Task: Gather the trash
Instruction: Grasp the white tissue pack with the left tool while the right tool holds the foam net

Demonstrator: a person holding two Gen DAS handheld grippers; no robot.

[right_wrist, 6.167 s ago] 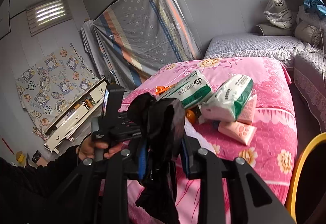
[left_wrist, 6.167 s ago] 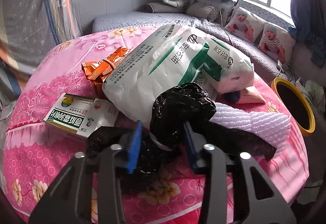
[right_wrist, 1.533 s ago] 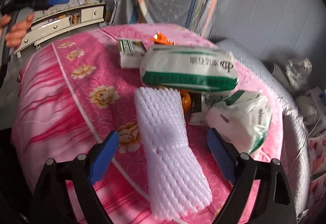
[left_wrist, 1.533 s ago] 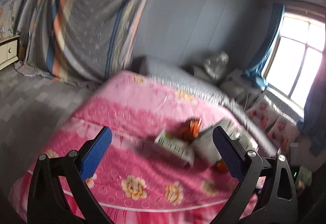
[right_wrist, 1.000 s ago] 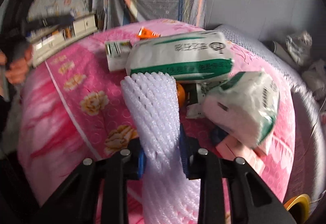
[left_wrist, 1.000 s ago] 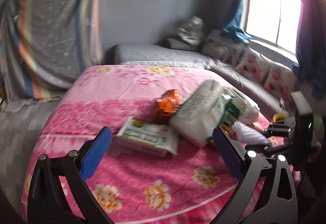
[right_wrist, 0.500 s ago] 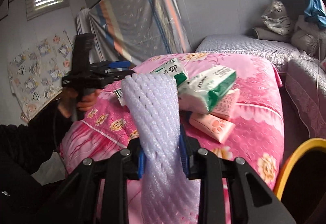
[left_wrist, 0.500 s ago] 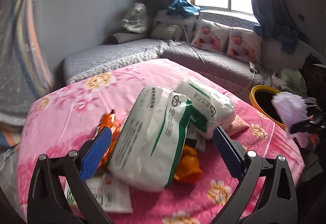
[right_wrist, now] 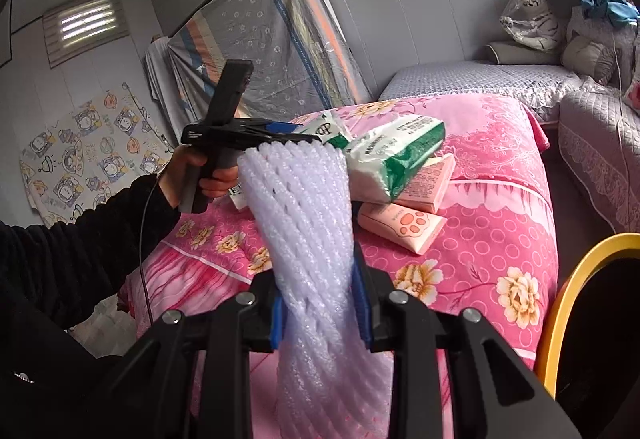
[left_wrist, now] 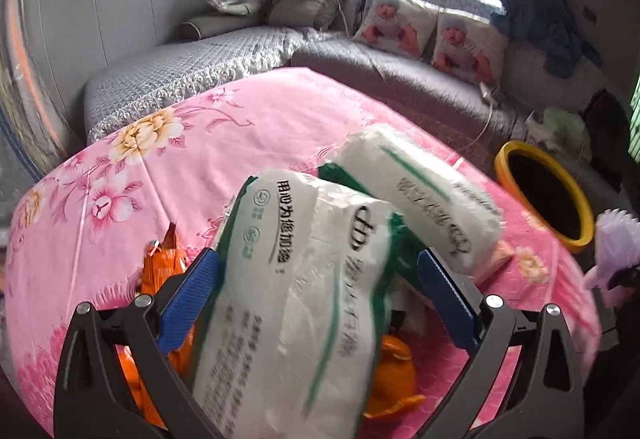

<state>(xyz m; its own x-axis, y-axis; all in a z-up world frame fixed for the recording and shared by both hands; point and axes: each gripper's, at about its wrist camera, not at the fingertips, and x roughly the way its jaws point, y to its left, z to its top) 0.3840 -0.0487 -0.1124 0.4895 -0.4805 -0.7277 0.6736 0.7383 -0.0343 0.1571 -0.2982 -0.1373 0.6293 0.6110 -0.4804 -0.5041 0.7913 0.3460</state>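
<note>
Lifted off the bed, foam net stands upright, pinched by right fingers; left fingers spread.

1. The left gripper hangs wide open over a pink floral bedspread.
2. A white-and-green plastic tissue pack lies between its blue pads, untouched.
3. A second white pack leans behind it.
4. A yellow-rimmed bin stands to the right.
</note>
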